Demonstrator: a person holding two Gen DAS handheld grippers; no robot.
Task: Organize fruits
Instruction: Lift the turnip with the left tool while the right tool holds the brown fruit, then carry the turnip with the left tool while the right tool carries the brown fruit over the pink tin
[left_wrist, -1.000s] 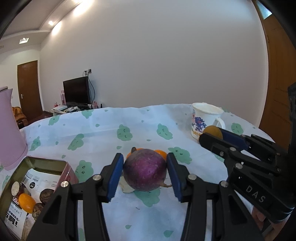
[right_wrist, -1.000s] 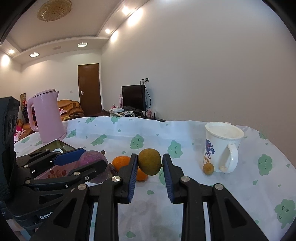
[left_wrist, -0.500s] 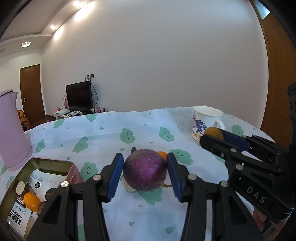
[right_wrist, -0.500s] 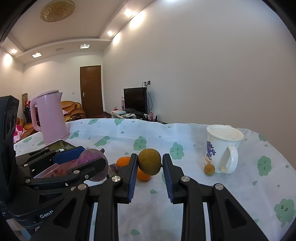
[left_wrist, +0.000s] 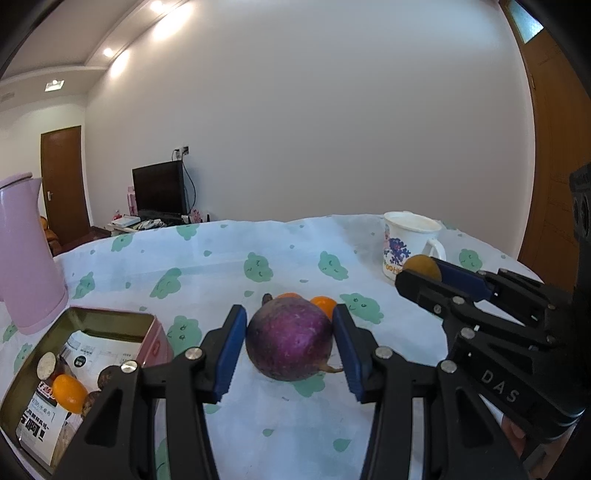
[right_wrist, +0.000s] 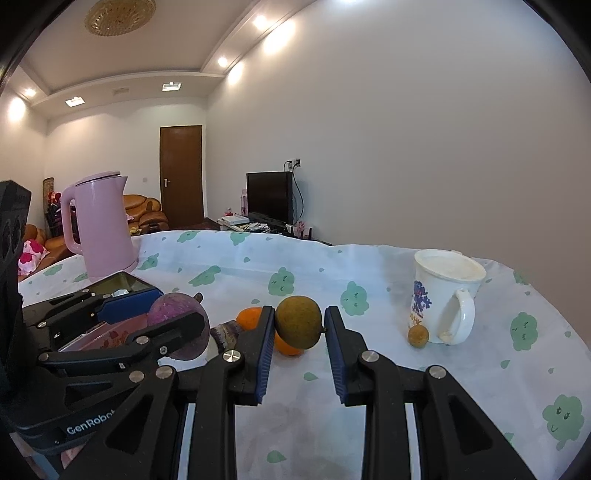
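Across the table's cloud-print cloth (left_wrist: 221, 258), both grippers carry fruit above the surface, so the step in hand looks like the carry toward the tin (left_wrist: 110, 317) at seven o'clock in the left wrist view. That open tin already holds an orange fruit (left_wrist: 68, 392) and some darker pieces, partly cut off by the frame edge. The pink kettle (right_wrist: 99, 229) stands at ten o'clock beyond it.

The left gripper (left_wrist: 290, 341) is clamped on the purple fruit (left_wrist: 290, 341), both blue pads pressed to its sides. The right gripper (right_wrist: 299, 328) is likewise closed on the brown-green fruit (right_wrist: 298, 326), held clear of the cloth. My reading: the next move calls for swinging the left load toward seven o'clock over the tin, lowering it and then parting the fingers; the right load would follow.

Loose oranges (right_wrist: 251, 318) lie at twelve o'clock behind both held fruits, largely hidden, so their count is uncertain. A small brown fruit (right_wrist: 418, 335) sits touching or just beside the mug (right_wrist: 443, 295) at two o'clock. What the dark, purplish thing beside the oranges is, I cannot tell.
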